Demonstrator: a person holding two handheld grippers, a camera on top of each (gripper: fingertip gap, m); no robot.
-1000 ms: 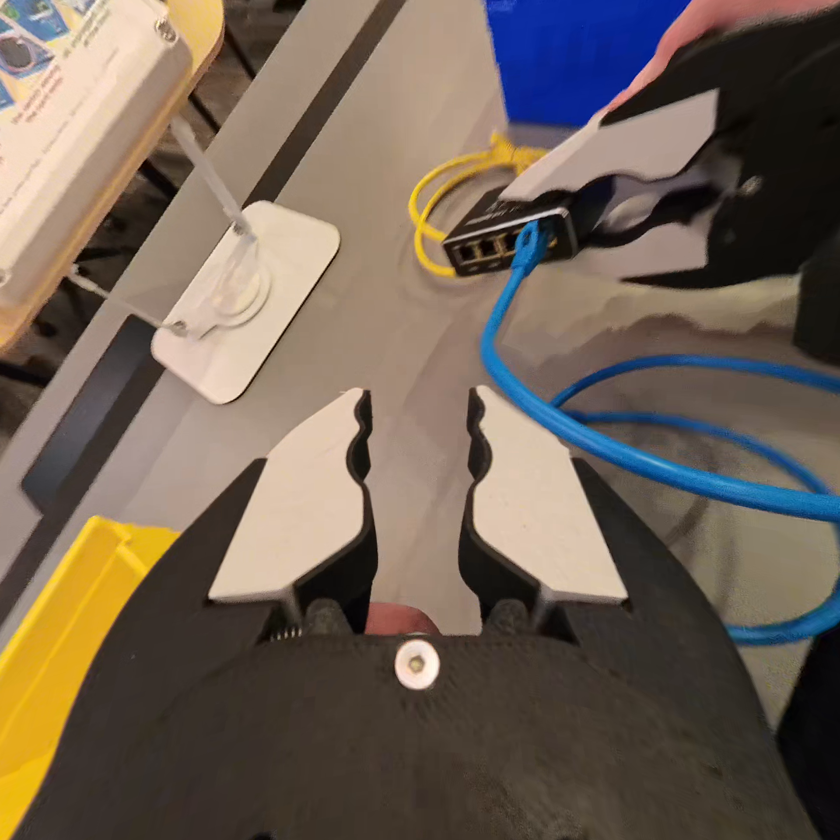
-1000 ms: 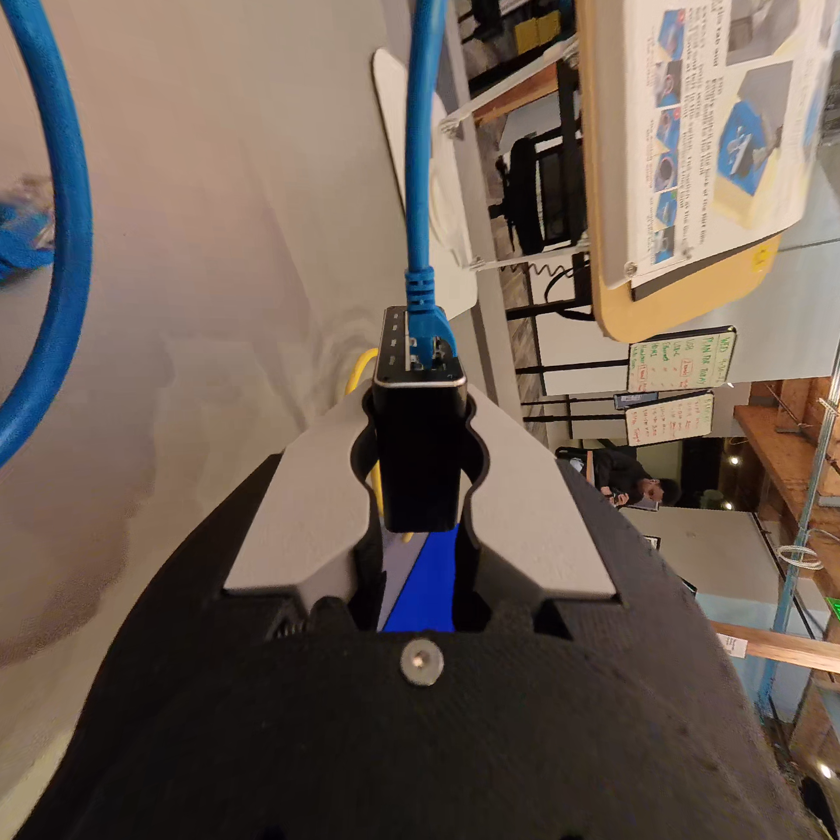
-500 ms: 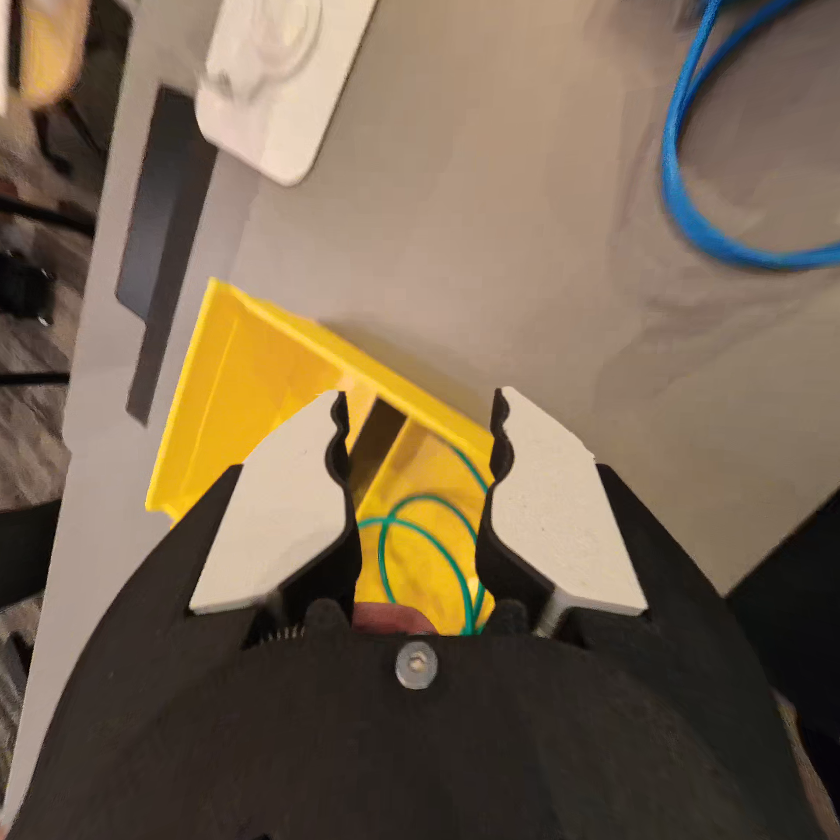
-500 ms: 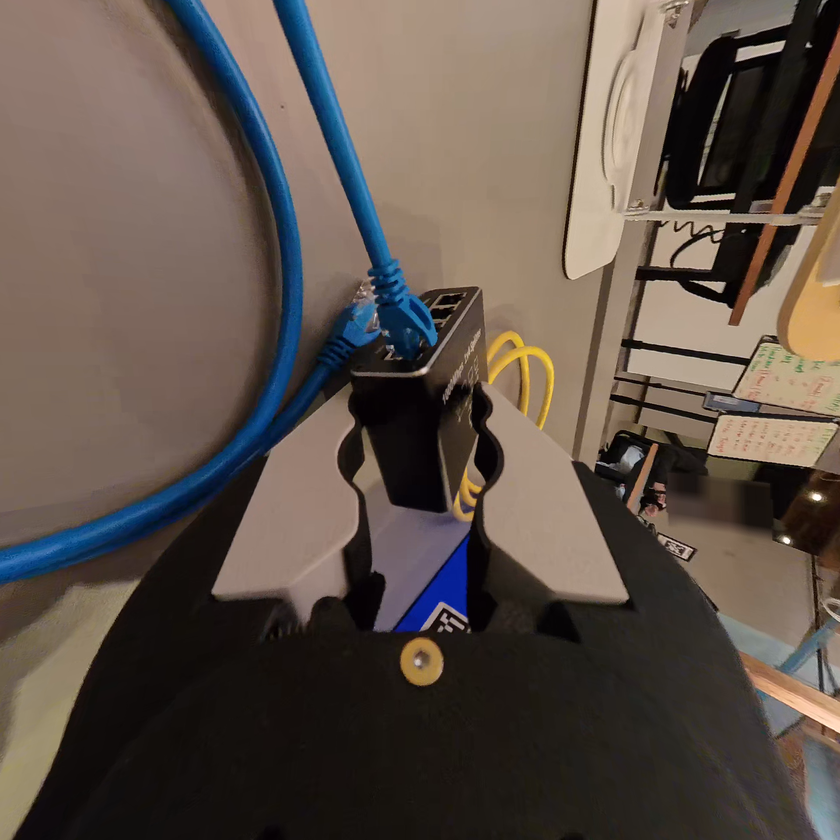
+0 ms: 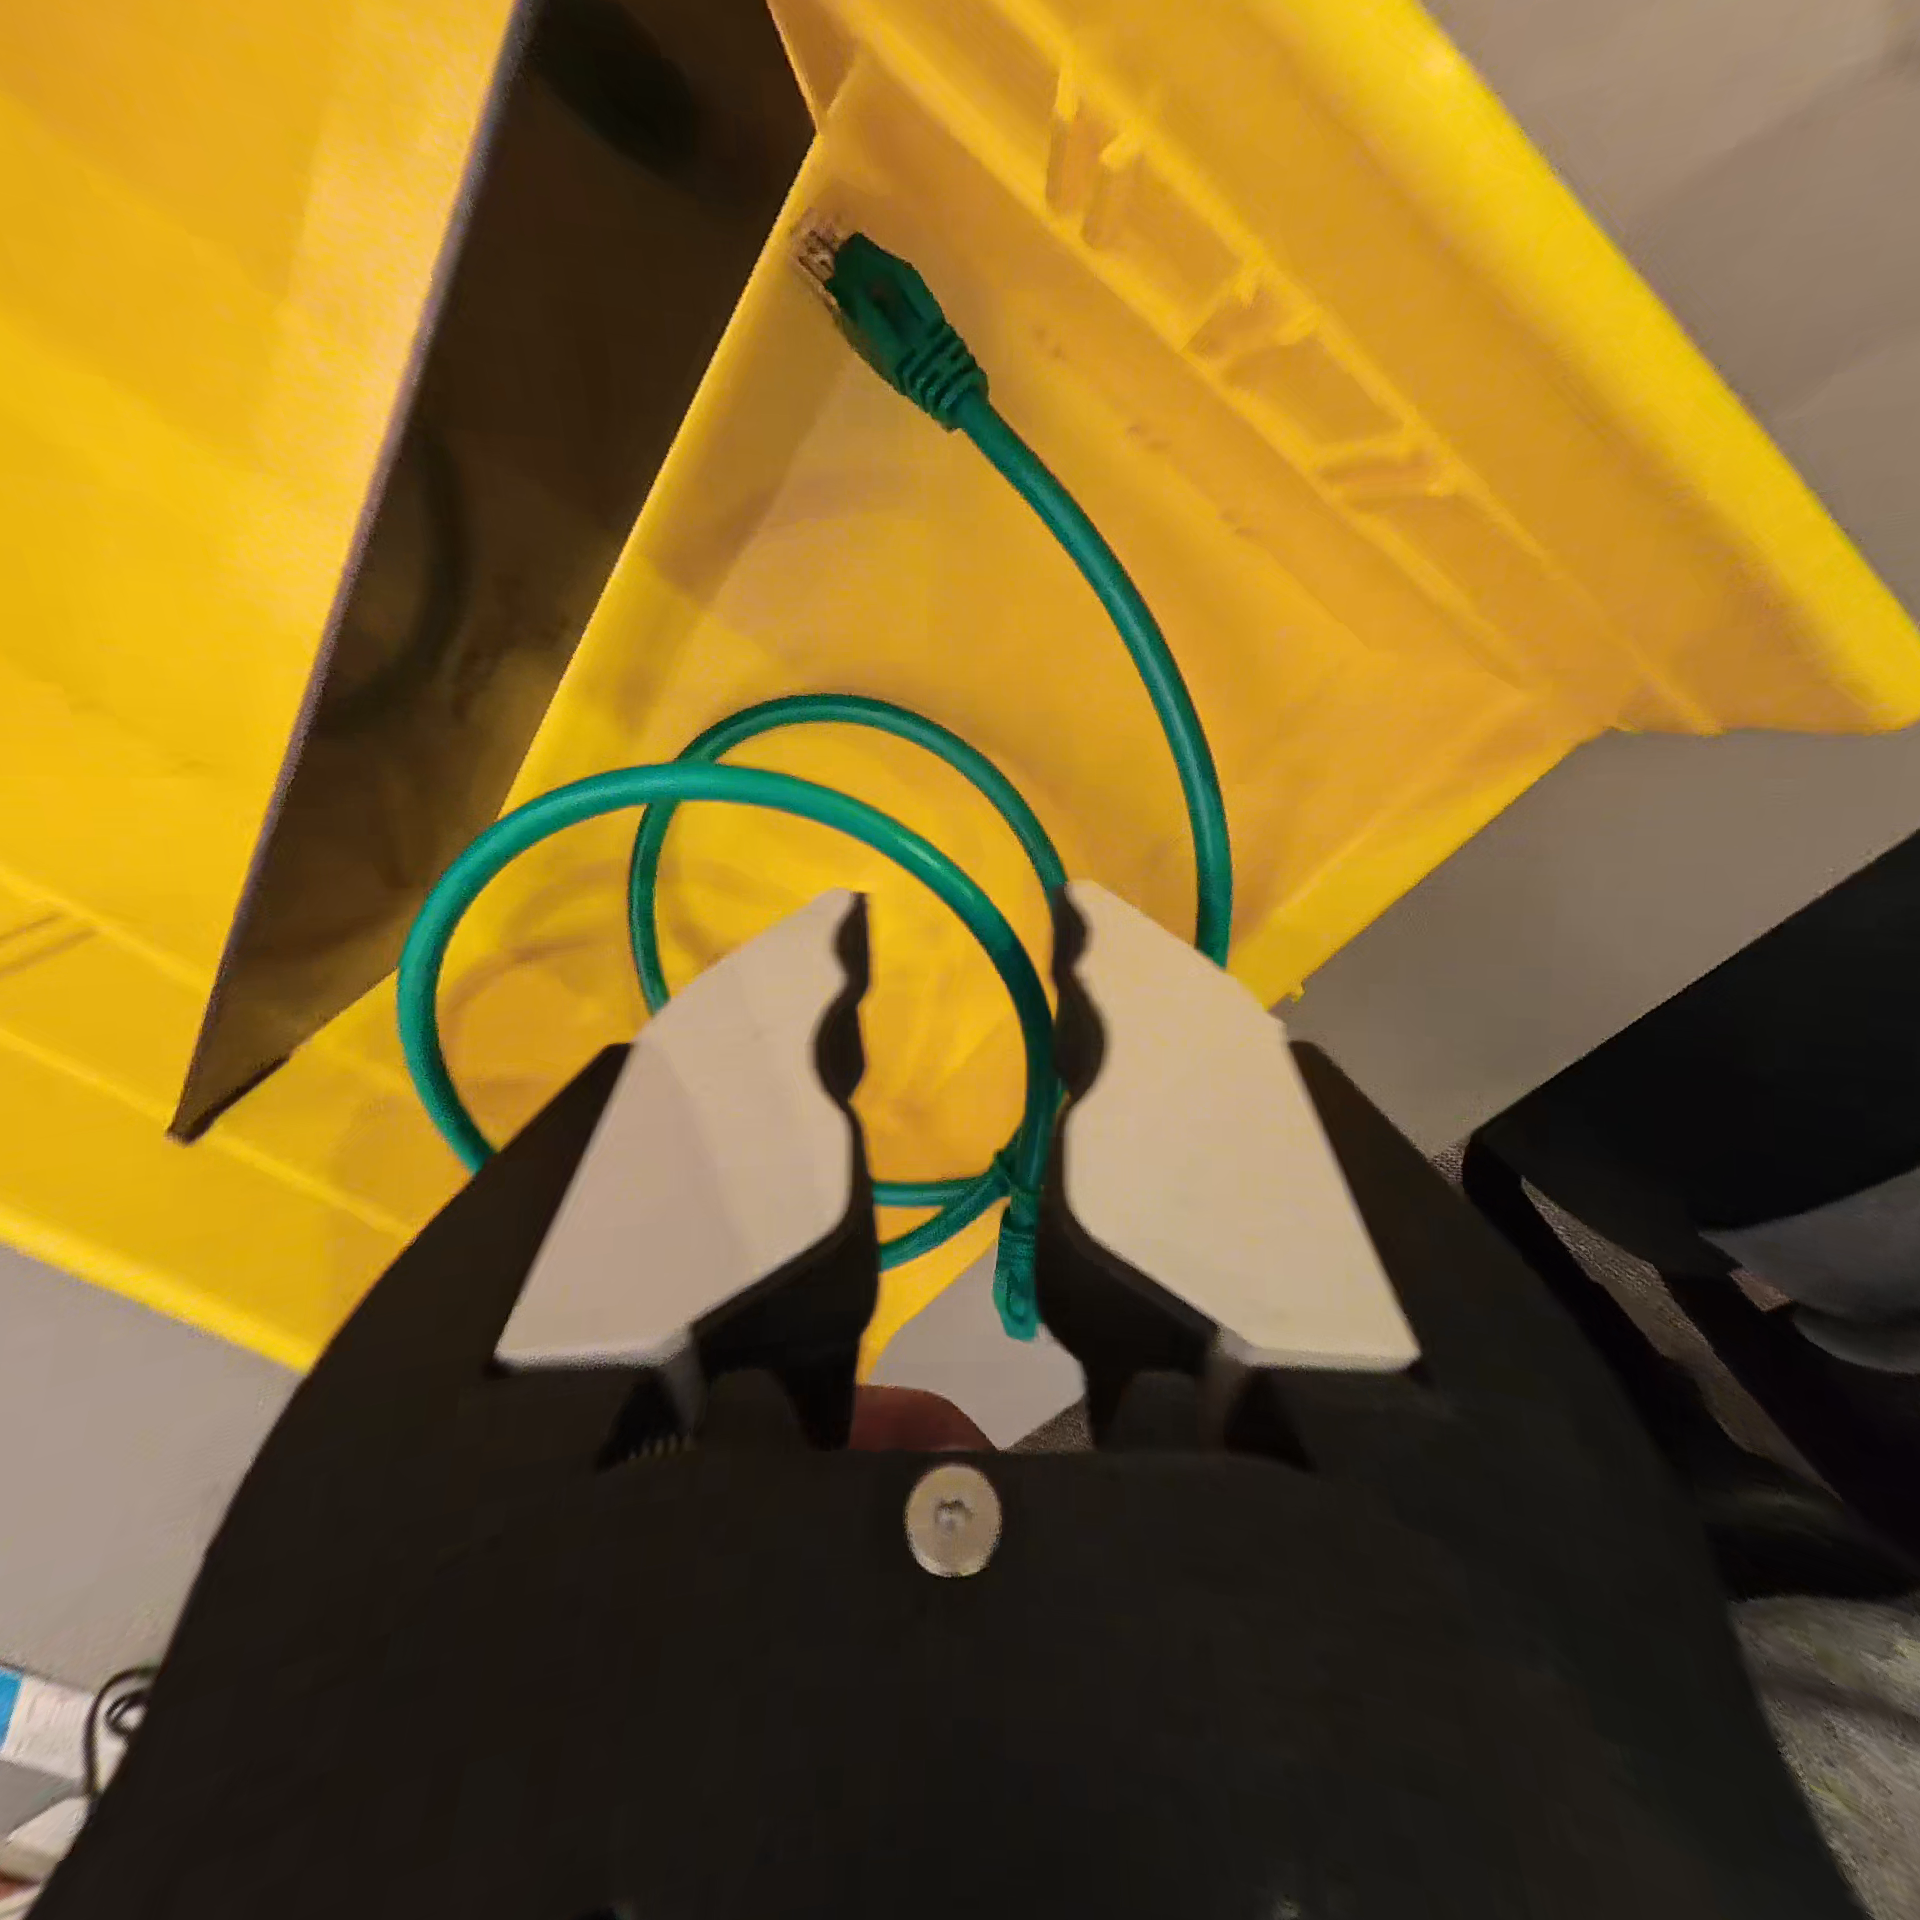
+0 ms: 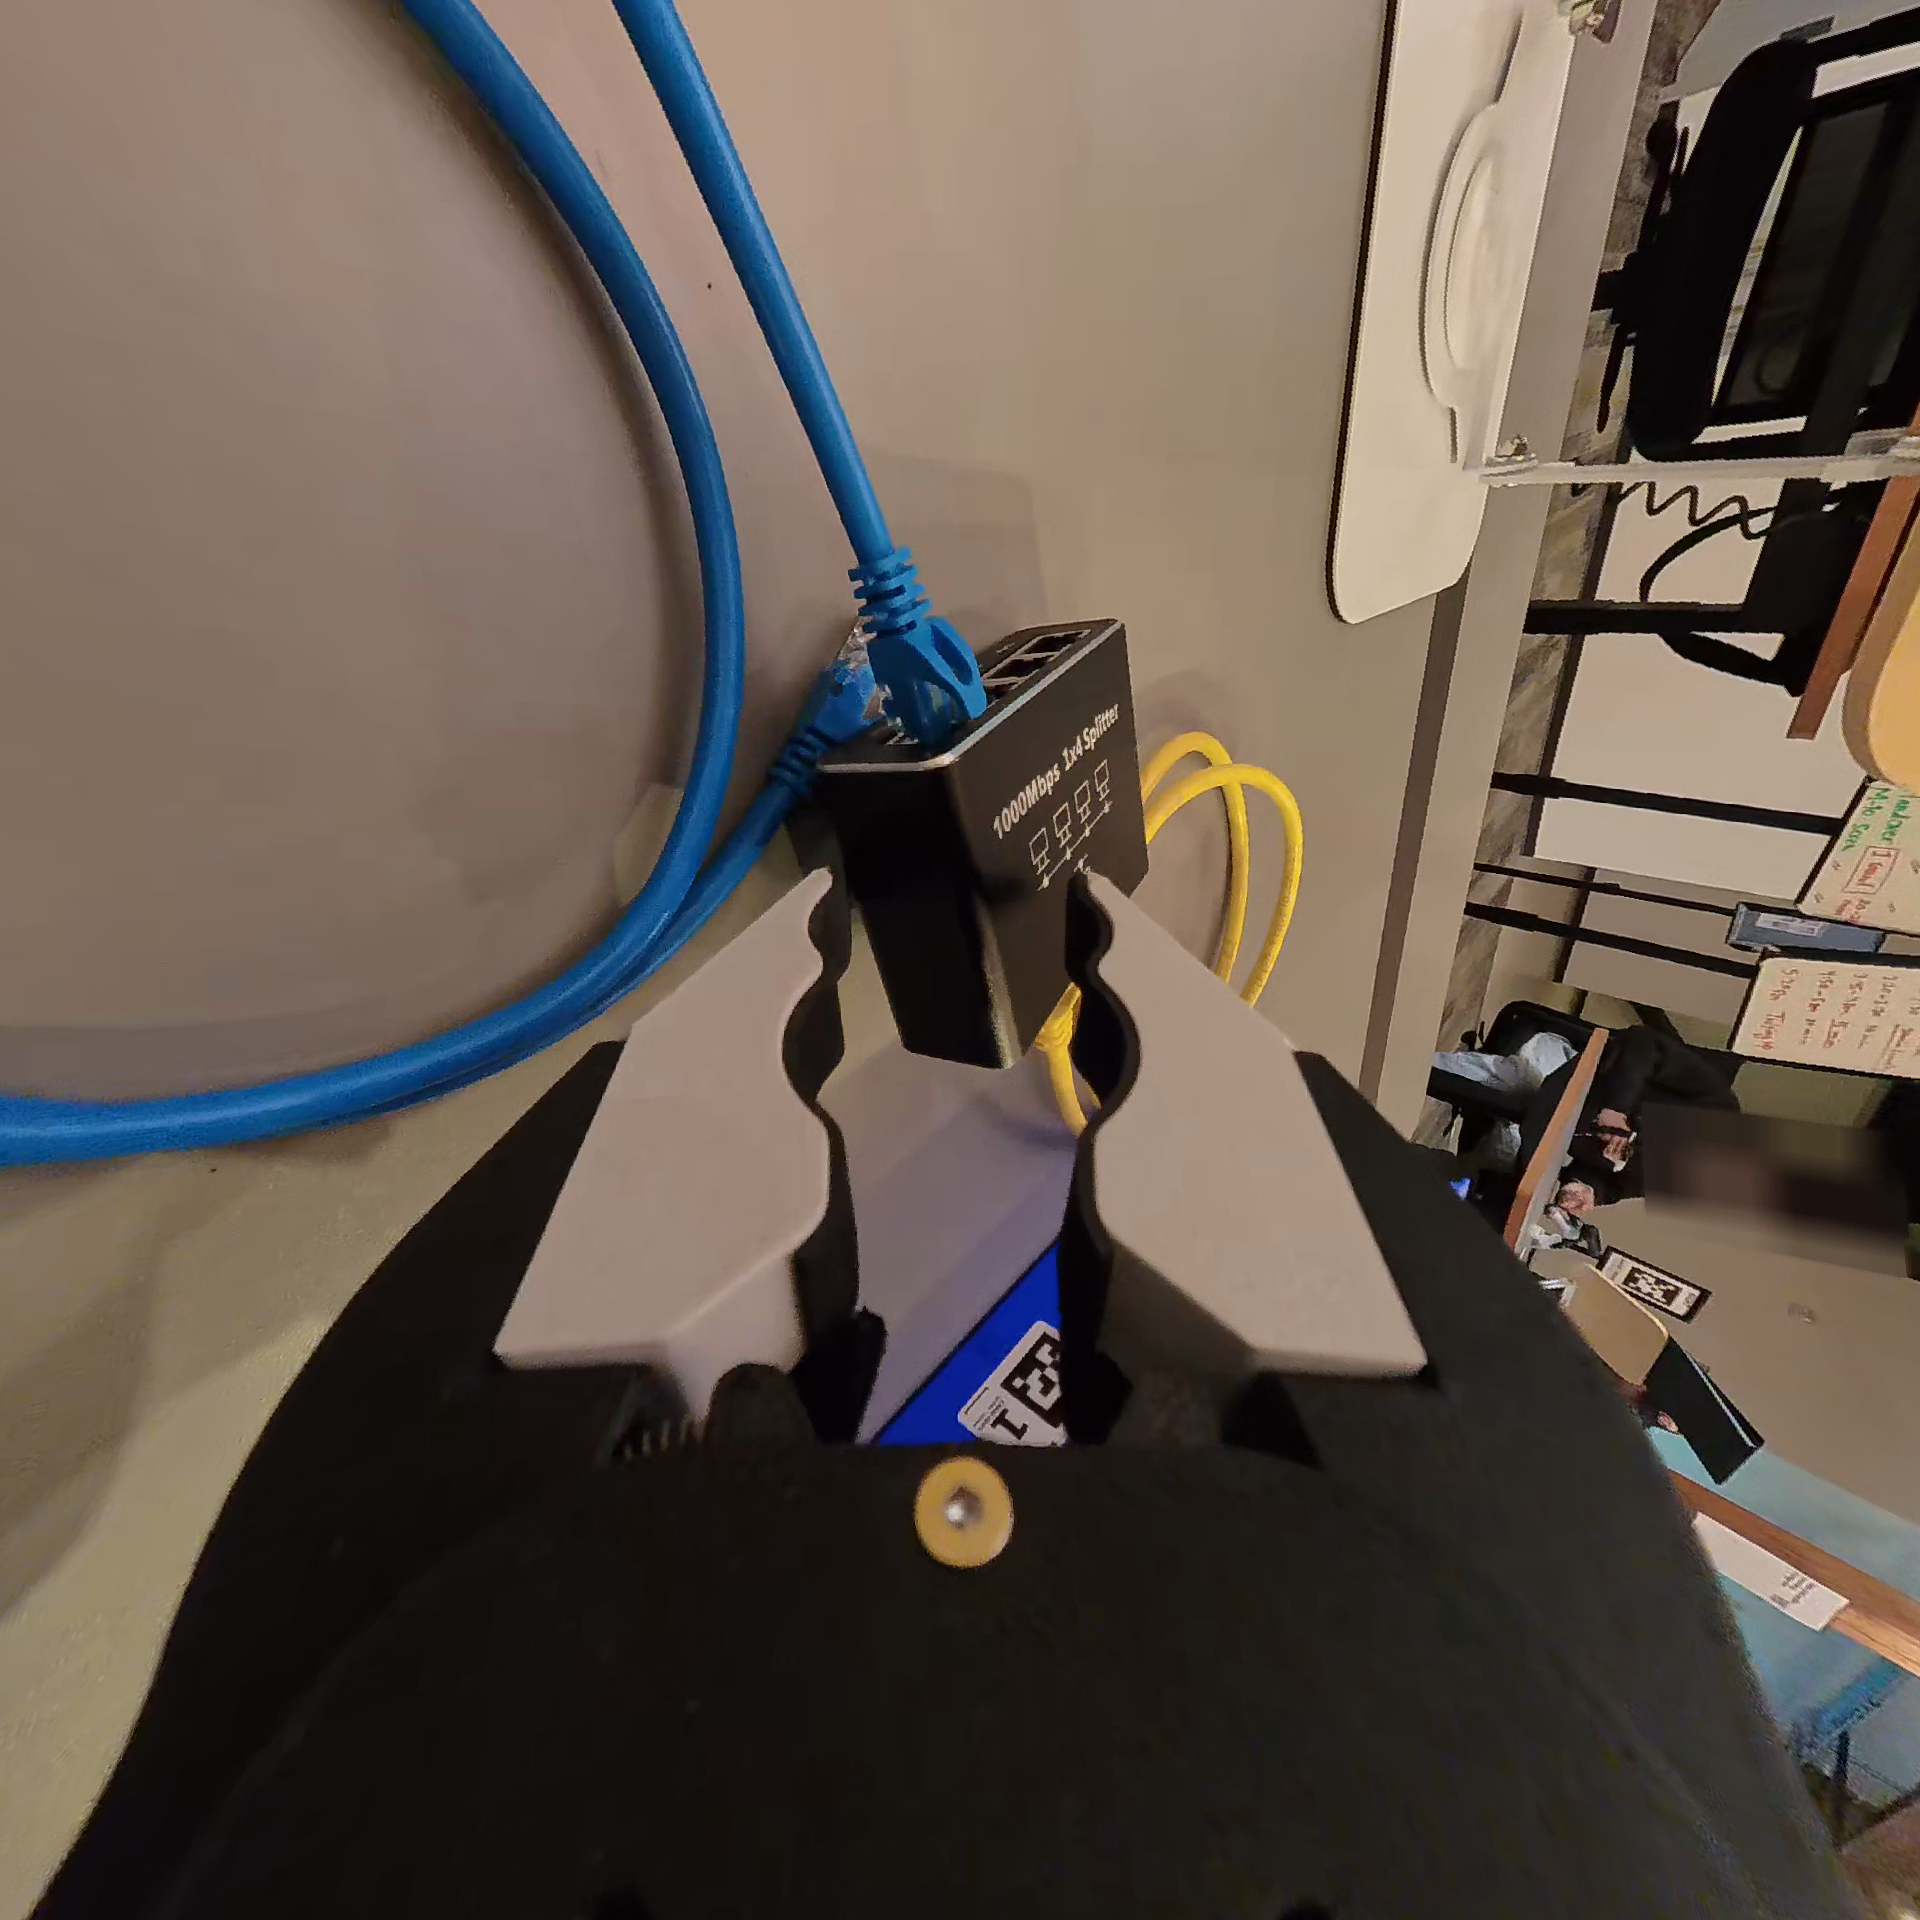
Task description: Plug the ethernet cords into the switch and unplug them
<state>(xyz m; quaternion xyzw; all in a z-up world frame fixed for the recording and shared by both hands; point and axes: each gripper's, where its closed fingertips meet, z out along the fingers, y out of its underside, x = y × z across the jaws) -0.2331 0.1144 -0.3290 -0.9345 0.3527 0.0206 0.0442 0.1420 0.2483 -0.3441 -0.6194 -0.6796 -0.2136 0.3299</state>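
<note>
In the left wrist view my left gripper (image 5: 956, 914) is open over a yellow bin (image 5: 1299, 436). A coiled green ethernet cord (image 5: 1143, 644) lies in the bin. One loop runs between my fingers, and one green plug (image 5: 894, 312) lies at the far corner. In the right wrist view my right gripper (image 6: 954, 883) pinches the rear end of the black switch (image 6: 997, 862) at the fingertips. The switch is tilted. A blue cord (image 6: 769, 312) is plugged into its front. A second blue plug (image 6: 836, 696) lies loose beside it. A yellow cord (image 6: 1262, 862) runs from its rear.
A dark divider (image 5: 499, 540) splits the yellow bin. A black object (image 5: 1714, 1039) sits right of the bin. Near the switch are a white stand base (image 6: 1403, 436) at the table edge and a blue bin (image 6: 977, 1361) under my right fingers. Chairs, whiteboards and a person are beyond. One gripper's finger ends stand about 40 cm off the other's.
My left gripper swung away from the switch and down over the yellow bin, close to the green cord. The switch turned in my right gripper and now sits farther out toward the fingertips.
</note>
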